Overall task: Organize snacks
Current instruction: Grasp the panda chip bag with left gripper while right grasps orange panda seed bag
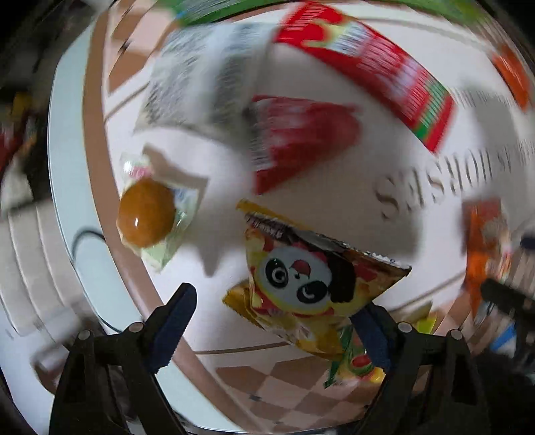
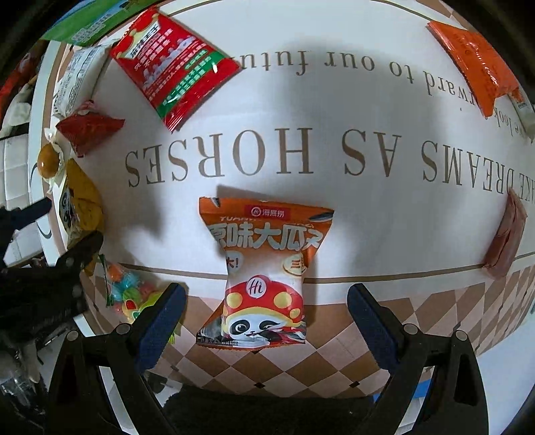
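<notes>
In the left wrist view my left gripper is open; a yellow panda snack packet hangs between its jaws against the right finger, above the white tablecloth. The view is blurred by motion. In the right wrist view my right gripper is open and empty, jaws on either side of an orange panda seed packet lying flat on the cloth. The left gripper with the yellow packet shows at the left edge.
A wrapped brown bun, a small red packet, a large red packet, a white packet and a green packet lie at the cloth's left. Orange packet, brown packet, candy bag.
</notes>
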